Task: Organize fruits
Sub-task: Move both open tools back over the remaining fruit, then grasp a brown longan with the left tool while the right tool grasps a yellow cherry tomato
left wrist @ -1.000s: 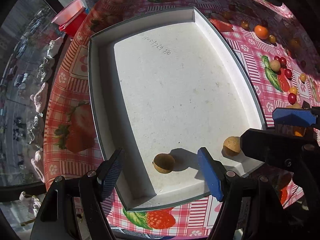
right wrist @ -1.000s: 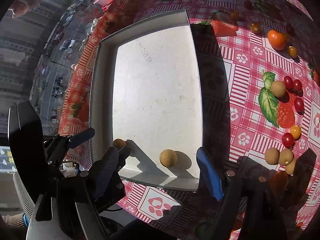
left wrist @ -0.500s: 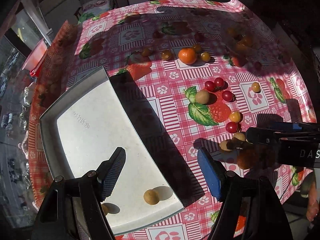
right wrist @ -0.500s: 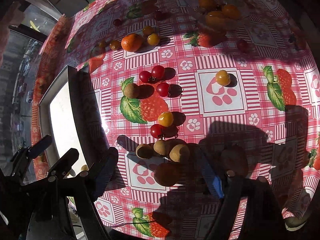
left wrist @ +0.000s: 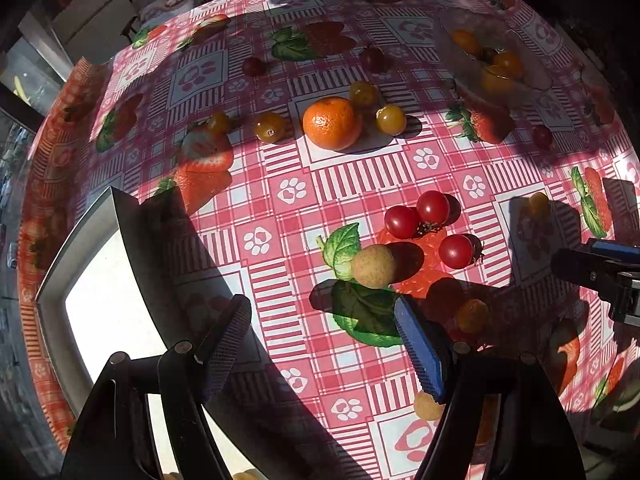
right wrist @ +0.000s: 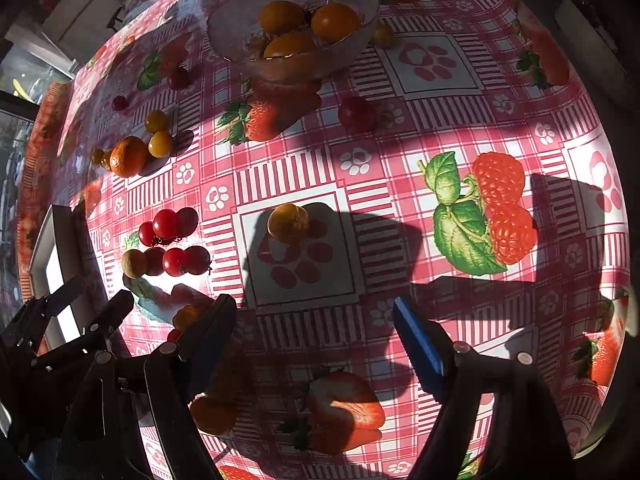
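My left gripper (left wrist: 322, 330) is open and empty above the cloth, just right of the white tray (left wrist: 60, 256). Ahead of it lie a tan longan (left wrist: 373, 266), three red cherry tomatoes (left wrist: 432, 208) and a mandarin (left wrist: 331, 123) with yellow tomatoes beside it. My right gripper (right wrist: 314, 326) is open and empty. A yellow-orange tomato (right wrist: 288, 224) lies ahead of it. A glass bowl (right wrist: 240, 32) with orange fruits stands at the far side. The left gripper (right wrist: 92, 304) shows at the lower left of the right wrist view.
The table carries a red checked cloth with printed strawberries. The tray (right wrist: 44, 248) lies at the left edge. More small fruits (left wrist: 472, 314) lie in shadow near the right finger of the left gripper. A dark red tomato (right wrist: 356, 114) sits near the bowl.
Both grippers have swung right, away from the tray with its two longans, over to the loose fruit on the cloth. Both stay open and empty.
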Demonstrator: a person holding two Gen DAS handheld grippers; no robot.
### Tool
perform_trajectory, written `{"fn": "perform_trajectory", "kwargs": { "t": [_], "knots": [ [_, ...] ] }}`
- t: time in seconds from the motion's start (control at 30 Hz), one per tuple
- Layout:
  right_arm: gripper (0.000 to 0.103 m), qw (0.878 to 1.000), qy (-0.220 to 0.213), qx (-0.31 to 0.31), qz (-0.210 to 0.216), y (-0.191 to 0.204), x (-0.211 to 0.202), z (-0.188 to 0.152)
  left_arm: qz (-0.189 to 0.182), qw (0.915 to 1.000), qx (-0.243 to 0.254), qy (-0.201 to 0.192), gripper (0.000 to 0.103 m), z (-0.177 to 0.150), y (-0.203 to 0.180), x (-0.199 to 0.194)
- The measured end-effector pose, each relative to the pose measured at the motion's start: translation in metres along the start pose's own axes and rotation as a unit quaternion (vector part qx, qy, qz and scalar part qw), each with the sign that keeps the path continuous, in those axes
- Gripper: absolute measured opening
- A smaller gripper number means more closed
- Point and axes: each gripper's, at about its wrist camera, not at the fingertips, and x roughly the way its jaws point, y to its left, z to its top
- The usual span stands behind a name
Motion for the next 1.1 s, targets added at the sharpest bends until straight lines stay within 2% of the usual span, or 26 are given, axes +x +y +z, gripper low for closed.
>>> {"fn": "perform_trajectory", "kwargs": {
  "t": [0.37,0.43,0.5,0.53,0.6,0.67,0.73,0.9,1.1],
  "knots": [
    [0.082,0.998,-0.023,-0.052,-0.035,0.023,0.023,0.032,-0.003,0.9999,-0.014,0.006,0.075,0.012,-0.004,0.024],
    [0.074,0.997,-0.027,-0.062,-0.043,0.029,0.023,0.035,-0.004,0.9999,-0.016,0.004,0.075,0.013,-0.005,0.024],
    [0.057,0.995,-0.033,-0.075,-0.056,0.036,0.023,0.035,-0.004,0.9999,-0.016,0.002,0.073,0.015,-0.007,0.024],
    [0.052,0.994,-0.034,-0.079,-0.062,0.039,0.023,0.035,-0.006,0.9998,-0.016,0.002,0.070,0.016,-0.008,0.024],
    [0.032,0.993,-0.038,-0.084,-0.069,0.039,0.021,0.034,-0.016,0.9998,-0.016,0.002,0.059,0.017,-0.012,0.023],
    [0.022,0.995,-0.038,-0.076,-0.059,0.035,0.019,0.032,-0.030,0.9995,-0.011,0.002,0.036,0.017,-0.019,0.020],
    [0.022,0.997,-0.036,-0.057,-0.036,0.026,0.016,0.030,-0.033,0.9994,-0.001,0.002,0.028,0.016,-0.026,0.018],
    [0.022,0.999,-0.032,-0.024,0.000,0.007,0.008,0.024,-0.057,0.9982,-0.019,0.007,0.028,0.012,-0.025,0.014],
    [0.022,0.999,-0.029,-0.020,0.013,-0.001,-0.004,0.005,-0.068,0.9968,-0.041,-0.005,0.028,0.004,-0.015,-0.004]
  ]
}}
